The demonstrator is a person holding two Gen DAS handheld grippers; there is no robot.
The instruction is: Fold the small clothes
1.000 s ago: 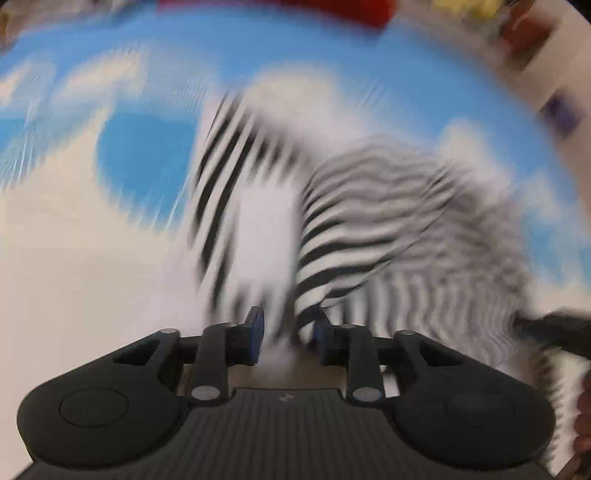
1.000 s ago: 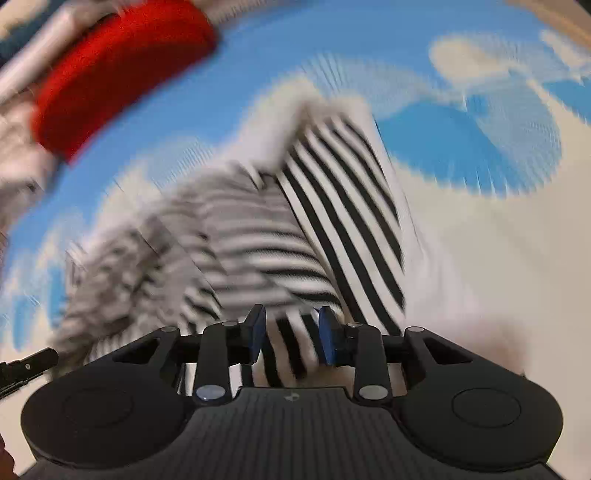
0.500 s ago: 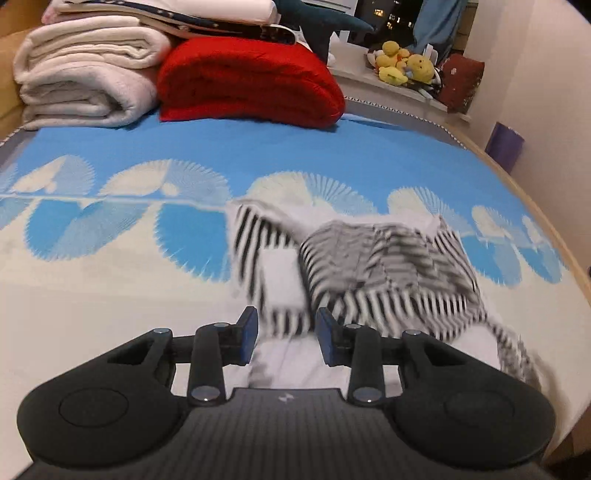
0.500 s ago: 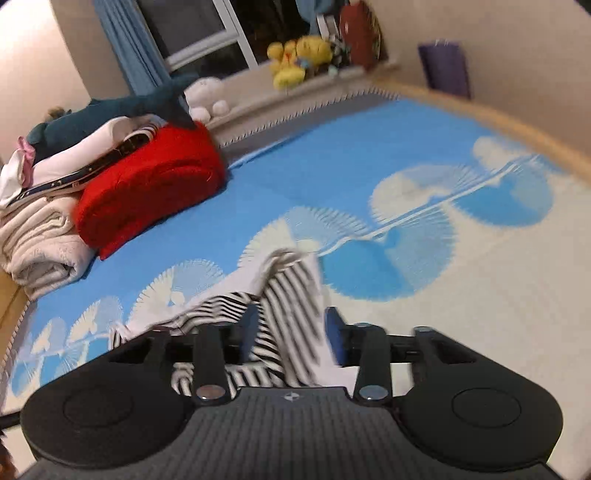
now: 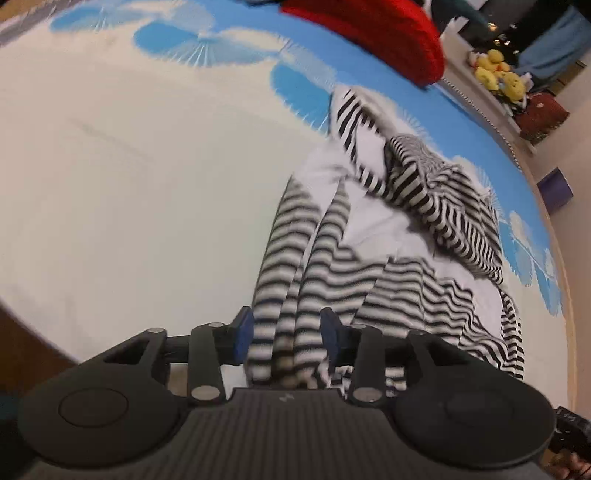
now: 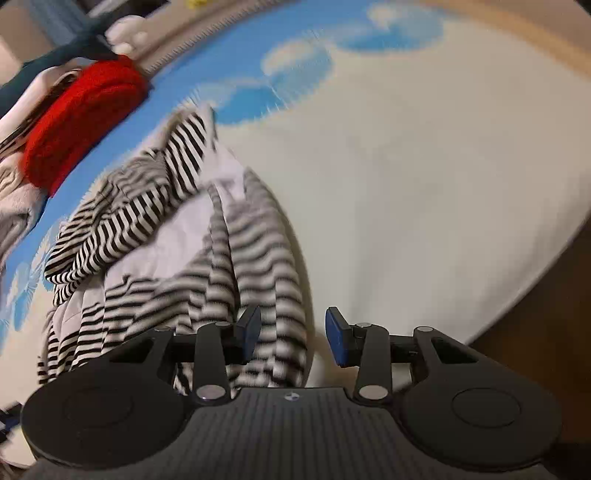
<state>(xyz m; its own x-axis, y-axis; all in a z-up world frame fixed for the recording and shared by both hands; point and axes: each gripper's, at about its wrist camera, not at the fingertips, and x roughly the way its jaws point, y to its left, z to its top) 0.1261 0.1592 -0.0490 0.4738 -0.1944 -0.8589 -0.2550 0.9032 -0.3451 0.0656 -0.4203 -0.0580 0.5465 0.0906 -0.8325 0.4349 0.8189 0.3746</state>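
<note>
The left gripper [image 5: 286,334] is nearest in its view. A bunched end of the striped shirt [image 5: 369,229] sits between its blue fingers [image 5: 242,330]. The jaws are opening. The cloth fills most of the gap, but blur hides whether the fingers press on it, so I cannot tell if they grip it or have let go.

The right gripper [image 6: 291,334] has the other bunched end near it. The cloth touches the left finger [image 6: 251,326] only. There is a clear gap by the right finger [image 6: 338,339], with the bed showing through. Its jaws are closing, but they are not squeezing the shirt yet.

From both grippers the shirt runs away toward 12 o'clock. It lies on the bed [image 5: 129,184], close to the near edge. The near part is pulled long and narrow. The far part is a rumpled heap with a sleeve flopped over it and white cloth showing.

Farther off, at about 1 o'clock in the left view, is a red blanket [image 5: 369,33]. Past it are yellow toys [image 5: 496,70] on a ledge.

I think the folding has hardly begun. No neat fold shows anywhere. The shirt has to be spread flat first. Then the sleeves go in and the body gets folded over.
</note>
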